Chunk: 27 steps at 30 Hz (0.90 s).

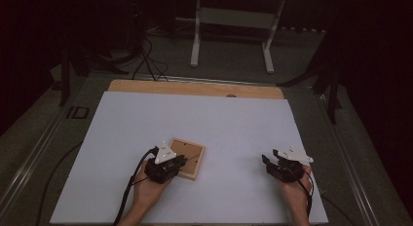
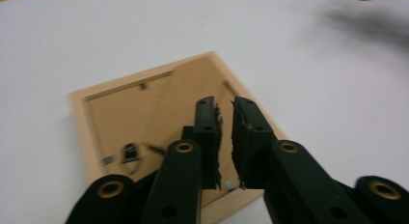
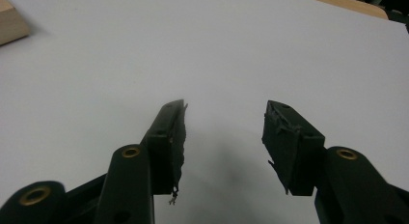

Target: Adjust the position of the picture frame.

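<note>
Wooden frame [image 2: 144, 132] lies back-up; left hand-held gripper [image 2: 225, 119], nearly closed over it, should pinch one turn-clip squarely; right hand-held gripper [image 3: 224, 120] idles wide.

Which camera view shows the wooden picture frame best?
The left gripper view shows the picture frame best: it lies face down, with its back panel and small metal hanger visible behind the jaws. The high view shows it small and dim, partly behind the left gripper. The right gripper view catches one corner of it.

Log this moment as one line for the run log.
left gripper: nearly closed over picture frame, nothing between jaws | right gripper: open, above white table | frame: lying back-up
</note>
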{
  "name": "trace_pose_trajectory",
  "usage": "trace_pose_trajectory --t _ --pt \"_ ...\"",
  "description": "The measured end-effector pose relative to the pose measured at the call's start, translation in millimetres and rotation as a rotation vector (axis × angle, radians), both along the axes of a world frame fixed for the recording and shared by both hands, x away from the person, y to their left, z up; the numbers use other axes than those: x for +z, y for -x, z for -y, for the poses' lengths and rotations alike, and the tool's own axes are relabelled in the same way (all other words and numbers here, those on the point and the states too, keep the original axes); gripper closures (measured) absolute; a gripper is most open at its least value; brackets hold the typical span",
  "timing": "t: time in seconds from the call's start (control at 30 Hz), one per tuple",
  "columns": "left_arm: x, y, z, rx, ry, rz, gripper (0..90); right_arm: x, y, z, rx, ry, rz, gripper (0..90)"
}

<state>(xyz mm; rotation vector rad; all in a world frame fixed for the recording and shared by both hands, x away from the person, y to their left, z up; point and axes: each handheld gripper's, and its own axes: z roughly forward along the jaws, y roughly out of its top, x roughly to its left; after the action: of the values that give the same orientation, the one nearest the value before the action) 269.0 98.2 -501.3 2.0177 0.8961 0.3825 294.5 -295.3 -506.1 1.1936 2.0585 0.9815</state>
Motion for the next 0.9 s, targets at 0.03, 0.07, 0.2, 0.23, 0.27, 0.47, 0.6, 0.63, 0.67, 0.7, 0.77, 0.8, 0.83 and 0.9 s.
trace_pose_trajectory --t 0.03,0.07,0.2,0.23,0.27,0.47,0.6,0.63,0.67,0.7,0.77,0.8,0.83,0.9 --pt "-0.8 0.6 2.8 -0.013 -0.005 -0.004 84.4 -0.1 0.0 -0.3 0.001 0.001 0.000 49.6" --pt "-1.6 1.2 5.2 -0.027 -0.011 -0.006 86.1 -0.1 0.0 -0.6 0.002 0.002 0.000 49.7" --pt "-4.1 4.2 12.0 -0.057 -0.008 -0.001 89.6 -0.3 0.0 -0.9 0.004 0.004 0.000 49.6" --pt "-4.2 4.7 13.0 -0.061 -0.005 -0.001 89.7 -0.3 0.0 -0.8 0.004 0.004 0.000 49.6" --pt "-4.2 5.1 13.8 -0.072 -0.006 0.000 89.7 -0.4 0.0 -0.7 0.002 0.003 -0.001 49.6" --pt "-6.8 9.1 26.1 -0.115 -0.018 -0.008 89.7 -0.9 -0.2 -1.2 0.005 0.007 -0.002 49.6" --pt "-10.6 11.8 35.8 -0.146 -0.035 -0.012 89.7 -0.8 -0.1 -0.9 0.004 0.006 -0.002 49.6" --pt "-11.4 12.2 37.5 -0.152 -0.040 -0.014 89.7 -0.9 -0.1 -0.8 0.004 0.006 -0.002 49.6" --pt "-12.4 12.5 39.1 -0.157 -0.043 -0.014 89.7 -0.8 -0.1 -0.8 0.003 0.006 -0.002 49.5" --pt "-13.2 12.9 40.6 -0.159 -0.049 -0.019 89.7 -0.8 0.0 -0.8 0.004 0.006 -0.002 49.5" --pt "-15.4 13.4 43.5 -0.166 -0.069 -0.021 89.7 -0.8 0.0 -0.7 0.003 0.006 -0.002 49.5" --pt "-16.5 13.9 44.8 -0.168 -0.082 -0.021 89.7 -0.7 0.0 -0.6 0.003 0.007 -0.003 49.5" --pt "-17.7 14.0 45.8 -0.173 -0.087 -0.027 89.7 -0.8 -0.1 -0.5 0.002 0.006 -0.003 49.5" --pt "-19.2 14.7 47.7 -0.179 -0.099 -0.030 89.7 -0.7 0.1 -0.4 0.003 0.008 -0.002 49.5"
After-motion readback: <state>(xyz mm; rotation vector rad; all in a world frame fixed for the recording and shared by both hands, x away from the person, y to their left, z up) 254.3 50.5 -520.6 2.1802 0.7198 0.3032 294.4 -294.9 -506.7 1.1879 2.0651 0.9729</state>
